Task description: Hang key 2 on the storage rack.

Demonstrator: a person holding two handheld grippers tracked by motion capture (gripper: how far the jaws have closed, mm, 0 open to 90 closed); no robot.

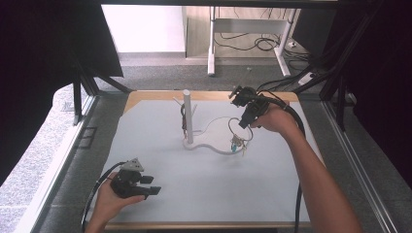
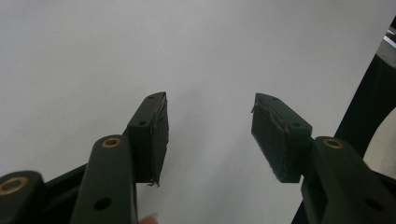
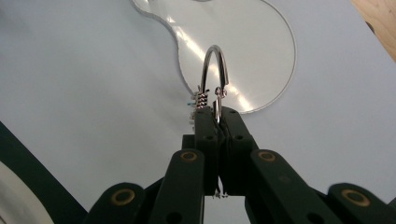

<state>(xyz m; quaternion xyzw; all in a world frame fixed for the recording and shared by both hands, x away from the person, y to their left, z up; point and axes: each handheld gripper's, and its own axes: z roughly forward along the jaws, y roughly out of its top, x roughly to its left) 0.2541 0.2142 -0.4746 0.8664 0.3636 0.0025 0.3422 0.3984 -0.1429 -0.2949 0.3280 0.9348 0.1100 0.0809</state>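
Right gripper [image 3: 218, 112] jaws pinched tight on a shiny metal ring [image 3: 215, 70] over the clear curvy acrylic base [image 3: 261, 56]; left gripper [image 2: 208, 135] jaws wide open, empty, over the matte white tabletop [image 2: 140, 46].

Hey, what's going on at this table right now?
A person is working with a two-jaw gripper in each hand over a white table. The right gripper is shut on a metal ring with small things hanging from it, held above the clear base of a white peg stand. The ring is not on the stand yet. The left gripper rests near the front edge of the table with its jaws open and nothing between them.
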